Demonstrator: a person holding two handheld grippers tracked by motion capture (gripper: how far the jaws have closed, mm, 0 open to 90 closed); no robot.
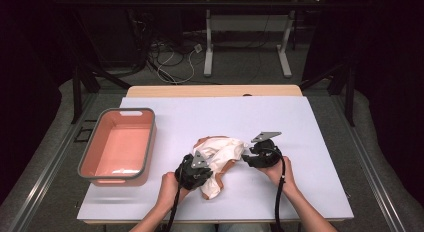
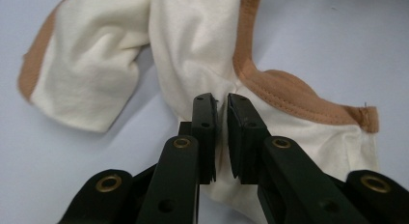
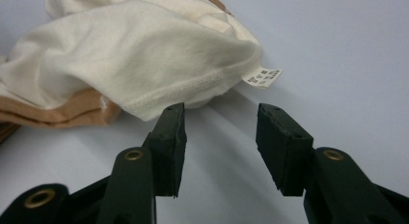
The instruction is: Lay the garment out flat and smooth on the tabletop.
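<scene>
My left gripper (image 2: 221, 108) pinches the cream garment (image 2: 193, 55) to anchor it, while my right gripper (image 3: 219, 119) stands wide open before its hem (image 3: 193, 91), likely for a second grab.

Left gripper (image 2: 221, 113) pinching cream garment (image 2: 193, 50), white table (image 2: 337, 50)

The high view looks down from above the near side, facing the far side, and takes in the whole white table (image 1: 300, 122). The two gripper views sit low and very close, each looking along its own black jaws. All three share the cream cloth (image 1: 225, 154) (image 2: 193, 50) (image 3: 135, 55).
</scene>
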